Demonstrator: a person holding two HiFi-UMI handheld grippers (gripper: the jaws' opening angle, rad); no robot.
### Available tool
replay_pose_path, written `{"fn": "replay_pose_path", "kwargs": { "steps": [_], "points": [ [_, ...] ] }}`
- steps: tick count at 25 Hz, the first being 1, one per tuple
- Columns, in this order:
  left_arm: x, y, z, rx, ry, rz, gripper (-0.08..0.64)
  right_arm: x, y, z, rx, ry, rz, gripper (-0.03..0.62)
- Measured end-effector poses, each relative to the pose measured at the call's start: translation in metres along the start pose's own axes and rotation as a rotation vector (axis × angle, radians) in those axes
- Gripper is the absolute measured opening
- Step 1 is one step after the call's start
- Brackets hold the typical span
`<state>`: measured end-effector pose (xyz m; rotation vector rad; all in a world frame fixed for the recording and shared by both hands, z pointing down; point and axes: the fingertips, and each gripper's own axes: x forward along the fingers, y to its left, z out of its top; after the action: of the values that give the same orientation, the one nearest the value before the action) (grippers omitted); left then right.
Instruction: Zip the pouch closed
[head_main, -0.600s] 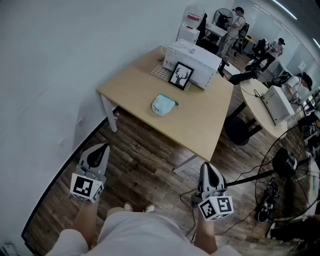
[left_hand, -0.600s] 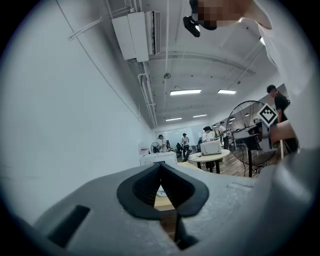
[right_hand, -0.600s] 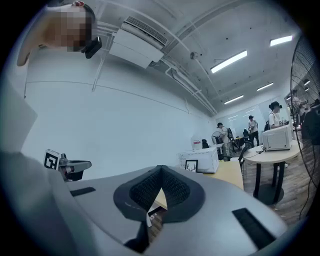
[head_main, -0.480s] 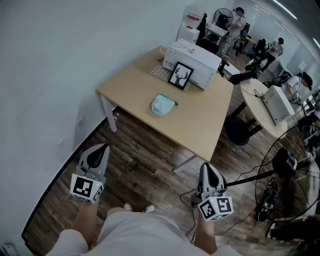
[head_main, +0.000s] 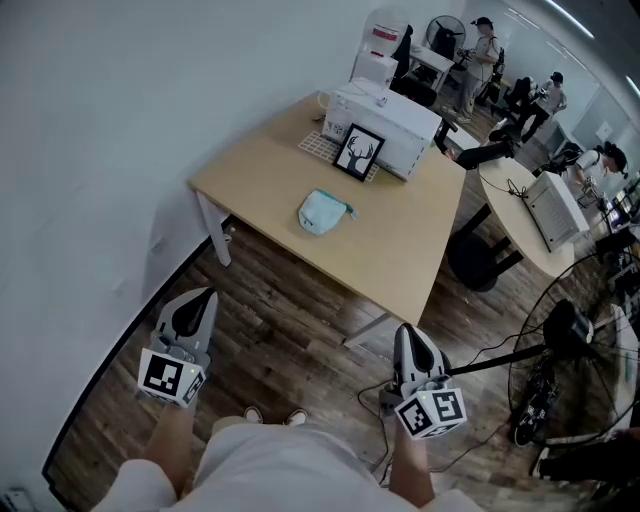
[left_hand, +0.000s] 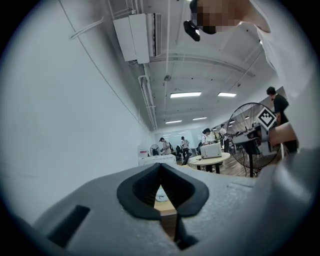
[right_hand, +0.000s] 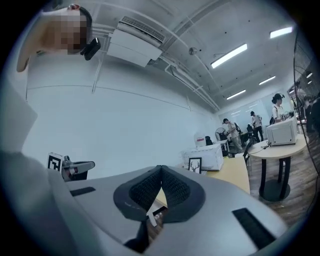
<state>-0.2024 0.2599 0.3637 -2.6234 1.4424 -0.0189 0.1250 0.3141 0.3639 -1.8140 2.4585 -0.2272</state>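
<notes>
A pale teal pouch lies near the middle of the wooden table, a short strap at its right end. Through the notch of the left gripper view a sliver of the pouch shows far off. Both grippers hang well short of the table, over the floor. My left gripper is at the lower left, my right gripper at the lower right. Each has its jaws closed together with nothing between them. In the gripper views the left gripper and right gripper point level toward the table.
A white box and a framed deer picture stand at the table's far side, on a white mat. A round table, a floor fan, cables and several people fill the right. A wall is at the left.
The view has shifted slightly; the table and pouch sit a touch further left in the picture. Both grippers stay shut and in about the same place.
</notes>
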Motion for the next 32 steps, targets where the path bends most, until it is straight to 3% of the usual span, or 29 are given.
{"fn": "replay_pose_path", "kwargs": {
  "steps": [3,5,7,13,16,22,32],
  "points": [
    [0.003,0.000,0.004,-0.008,-0.024,-0.009,0.015,0.005,-0.007,0.000,0.010,0.005,0.013,0.000],
    [0.004,-0.001,0.008,-0.013,-0.042,-0.012,0.015,0.007,-0.012,0.003,0.007,0.005,0.025,0.114],
    [0.005,0.000,0.013,-0.026,-0.065,-0.012,0.022,0.010,-0.019,0.009,0.012,-0.010,0.030,0.173],
    [0.006,0.011,0.018,-0.050,-0.126,0.047,0.336,0.014,-0.038,0.017,0.021,-0.038,0.027,0.324],
    [0.006,0.014,0.017,-0.045,-0.120,0.095,0.422,0.014,-0.049,0.017,0.040,-0.033,0.030,0.370],
    [0.004,0.009,0.011,-0.056,-0.082,0.151,0.437,0.010,-0.063,0.008,0.052,-0.006,0.049,0.373],
    [0.020,-0.001,-0.006,-0.049,-0.024,0.143,0.437,0.028,-0.071,-0.013,0.069,0.051,0.098,0.360]
  ]
}}
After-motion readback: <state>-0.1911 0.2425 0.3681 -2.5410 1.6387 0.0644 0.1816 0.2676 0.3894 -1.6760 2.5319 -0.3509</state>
